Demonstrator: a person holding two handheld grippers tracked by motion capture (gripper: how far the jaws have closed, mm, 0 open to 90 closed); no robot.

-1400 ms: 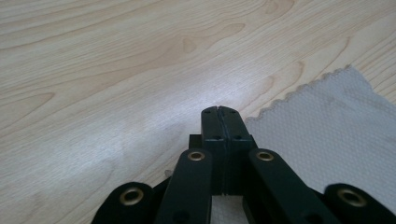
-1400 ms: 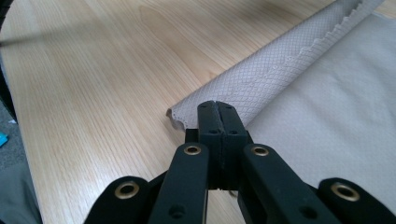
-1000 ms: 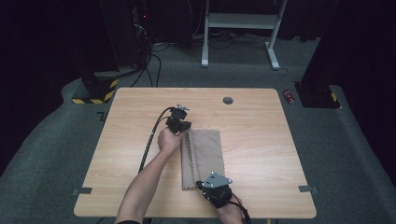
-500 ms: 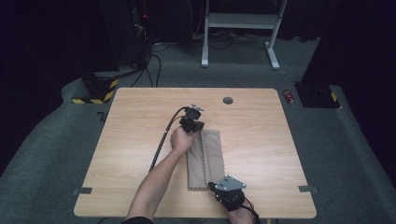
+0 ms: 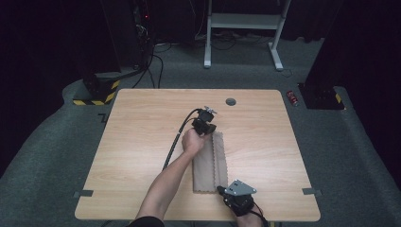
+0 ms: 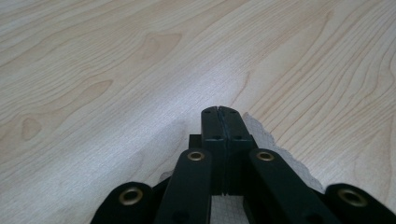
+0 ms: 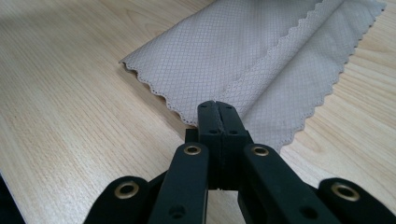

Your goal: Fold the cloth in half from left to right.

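We see a beige cloth lying folded lengthwise just right of the middle of the frame in the high view, a narrow strip running from the centre of the wooden surface down toward its near edge. The left hand-held gripper sits at the strip's far end, and in its own view its jaws are pressed together with the scalloped edge of the cloth showing beneath and just to the right of them; we judge it is pinching that end, though the contact itself is hidden. The right hand-held gripper is at the lower middle of the frame, at the strip's near end, and its view shows the jaws closed right at the scalloped hem of the cloth.

What we see as the risk is the thin bite at each end. If either grip holds only the hem, a pull or lift could let the fabric slip free and the fold fall open. If the two ends move unevenly, the layers could shear and the edges misalign. Dragging low across the surface could also bunch the cloth.
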